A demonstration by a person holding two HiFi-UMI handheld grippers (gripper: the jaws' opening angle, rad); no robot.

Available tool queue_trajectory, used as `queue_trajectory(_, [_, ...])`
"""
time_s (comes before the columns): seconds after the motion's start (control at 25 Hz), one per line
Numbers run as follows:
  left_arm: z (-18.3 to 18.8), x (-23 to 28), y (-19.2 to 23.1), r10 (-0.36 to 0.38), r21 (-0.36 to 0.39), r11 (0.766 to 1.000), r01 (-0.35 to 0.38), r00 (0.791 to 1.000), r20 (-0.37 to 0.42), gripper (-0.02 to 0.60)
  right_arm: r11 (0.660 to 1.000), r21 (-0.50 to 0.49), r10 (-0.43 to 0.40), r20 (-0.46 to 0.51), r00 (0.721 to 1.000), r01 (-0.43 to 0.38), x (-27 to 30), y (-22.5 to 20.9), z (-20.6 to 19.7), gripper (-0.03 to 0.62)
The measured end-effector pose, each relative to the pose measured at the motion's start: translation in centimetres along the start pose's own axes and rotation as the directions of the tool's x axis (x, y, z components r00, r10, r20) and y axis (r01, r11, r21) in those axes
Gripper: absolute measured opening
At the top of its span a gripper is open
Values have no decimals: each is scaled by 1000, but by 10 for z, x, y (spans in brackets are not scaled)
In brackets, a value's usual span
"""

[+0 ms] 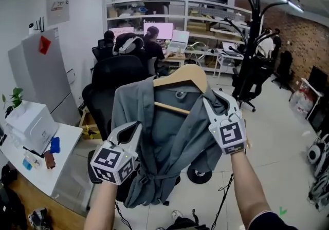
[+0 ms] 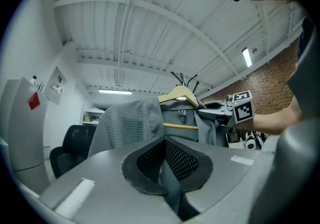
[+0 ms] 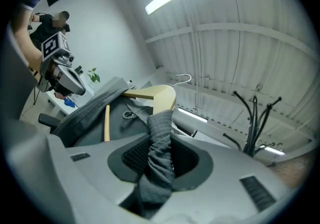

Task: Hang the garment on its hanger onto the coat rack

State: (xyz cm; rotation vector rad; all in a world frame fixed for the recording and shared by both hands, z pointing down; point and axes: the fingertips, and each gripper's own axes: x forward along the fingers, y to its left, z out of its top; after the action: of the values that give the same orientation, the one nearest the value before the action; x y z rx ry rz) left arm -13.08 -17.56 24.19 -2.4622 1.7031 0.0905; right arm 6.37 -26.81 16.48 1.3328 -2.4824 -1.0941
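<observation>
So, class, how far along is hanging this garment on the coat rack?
Done: the grey garment sits on its wooden hanger, held up in the air. In hand: the left gripper and right gripper each pinch its fabric. Left: the coat rack stands apart, beyond it; the hanger isn't hooked on yet.

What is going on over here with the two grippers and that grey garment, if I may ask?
A person holds a gripper in each hand and has a grey garment on a wooden hanger lifted in the air. The left gripper is shut on a fold low on the garment. The right gripper is shut on the fabric at the shoulder, beside the hanger. The black coat rack stands farther back on the right, apart from the garment, so the hanging is not yet done.
</observation>
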Motion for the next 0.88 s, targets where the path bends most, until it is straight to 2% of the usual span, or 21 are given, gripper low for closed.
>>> queue_trajectory(0.2, [12,37,-68,-137,-6,990,138,990,38,2,993,-71,-98,-49,994,94,-64,-54,-4,120])
queue_trajectory(0.56, [37,112,-171,-311,-4,950,313,946,91,2,958,-207,-231,-141,963,200,-145,-147,-36,120])
queue_trajectory(0.88, [58,176,-236,-386,15,922,387,916,112,2,930,-274,-298,-167,940,246,-170,-226,-57,120])
